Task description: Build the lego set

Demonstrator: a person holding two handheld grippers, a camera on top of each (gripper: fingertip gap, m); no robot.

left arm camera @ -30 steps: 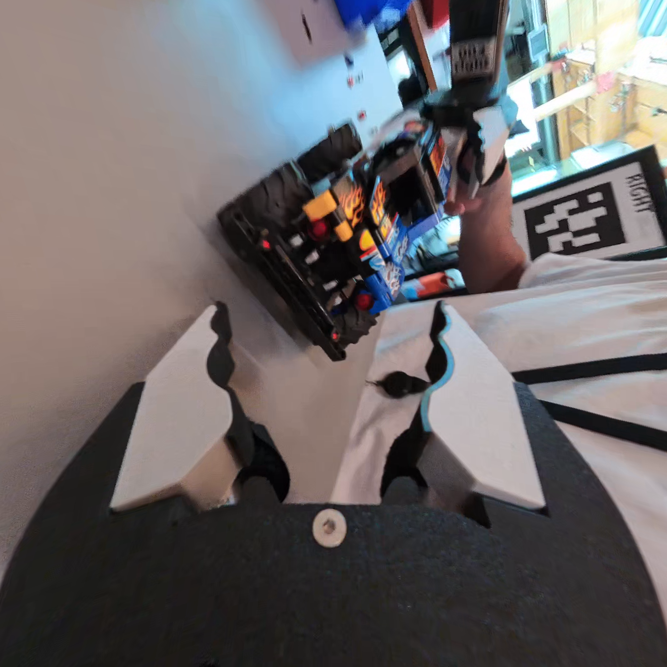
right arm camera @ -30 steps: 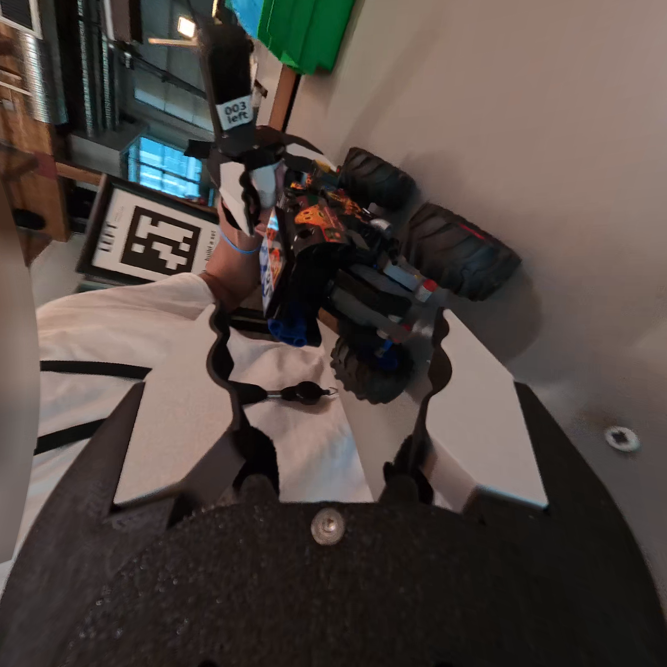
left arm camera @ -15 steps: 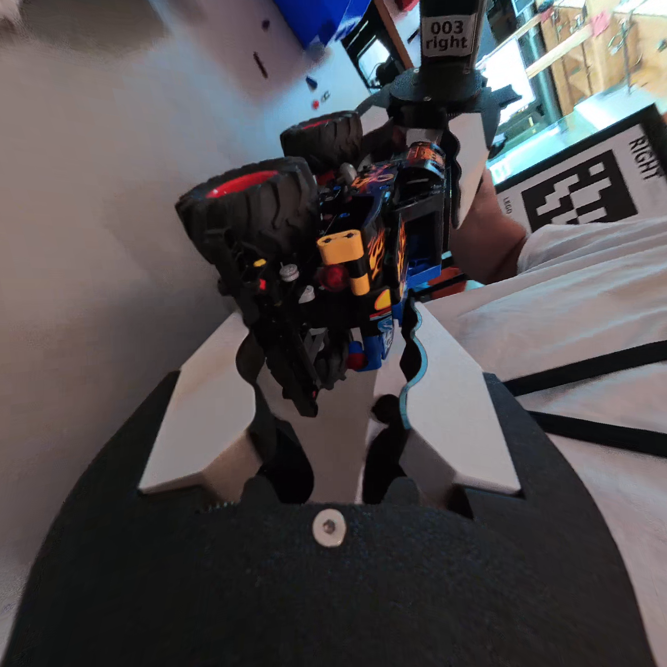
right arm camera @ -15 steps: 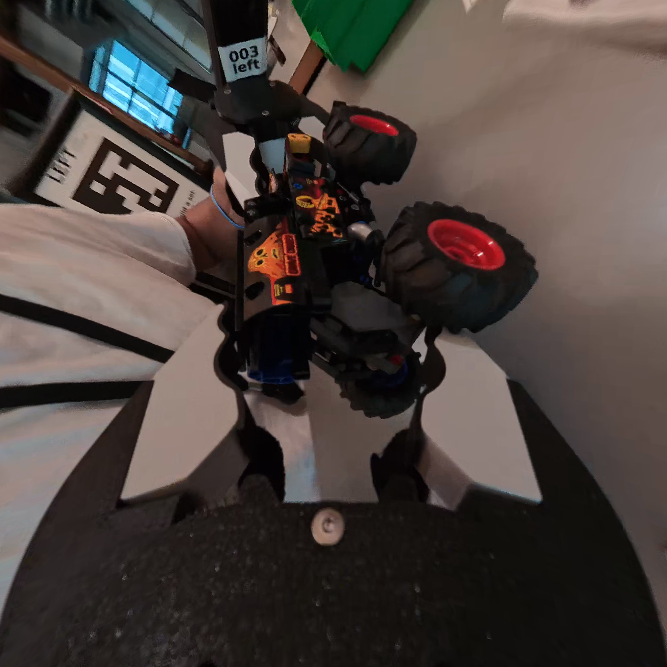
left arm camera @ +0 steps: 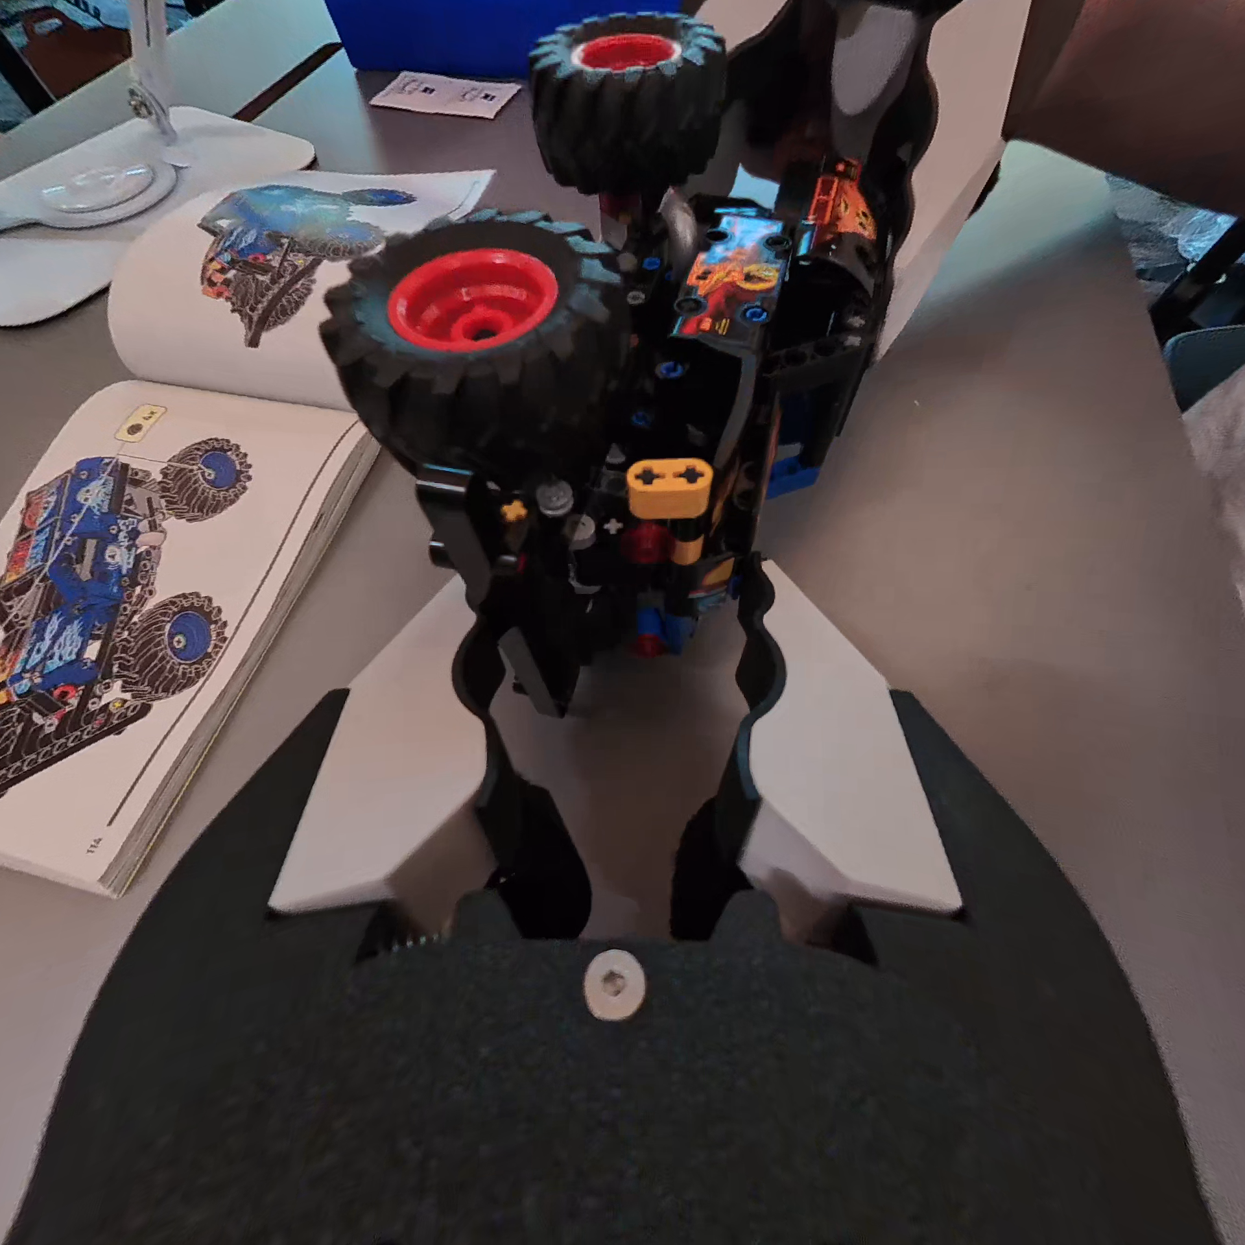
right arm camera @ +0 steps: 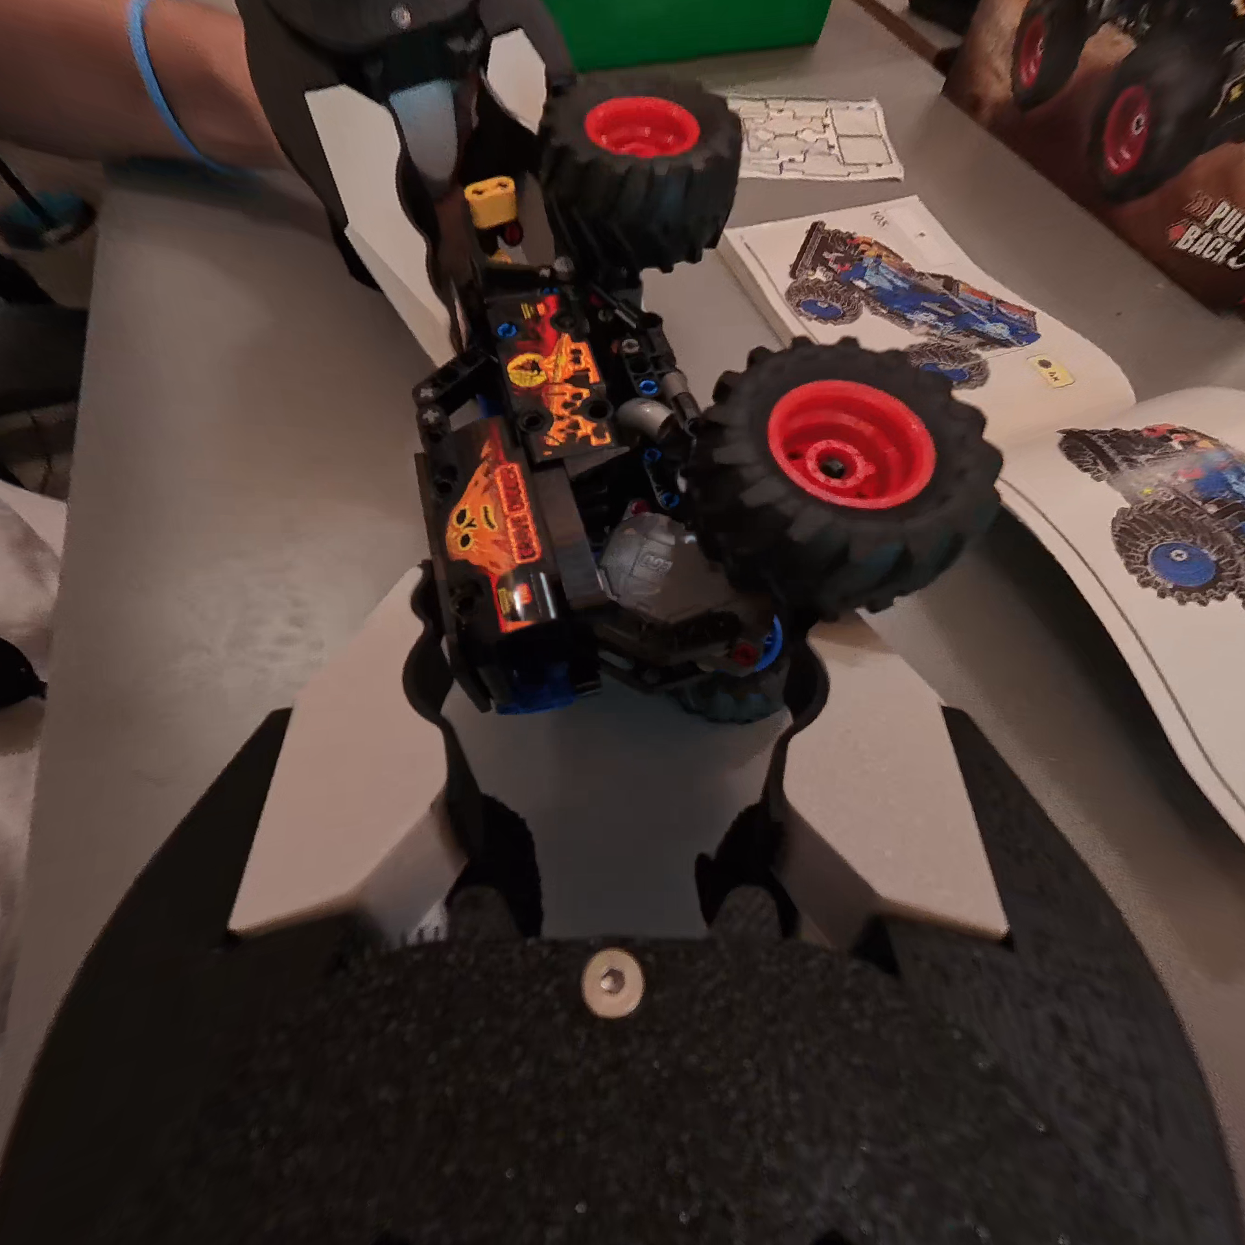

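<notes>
My left claw (left arm camera: 610, 647) is partly spread, its white fingers (left arm camera: 828, 741) bracketing the rear end of the black toy monster truck built of plastic bricks, with flame stickers and red-hubbed knobbly tyres (left arm camera: 674, 418). My right claw (right arm camera: 610, 647) is likewise partly spread around the truck's (right arm camera: 539, 485) other end; I cannot tell whether the fingers press on it or merely flank it. The truck is tipped on its side between the two claws, over the grey table (left arm camera: 1010, 471), two big wheels (right arm camera: 842, 478) pointing upward. Just beside it lies the open instruction booklet with pictures of a blue truck (left arm camera: 168, 572). Farther off sit a white sheet of stickers (right arm camera: 815, 138), a white flat-based stand (left arm camera: 135, 175), a blue bin (left arm camera: 438, 34), a green bin (right arm camera: 674, 27) and the printed cardboard box (right arm camera: 1111, 135).
</notes>
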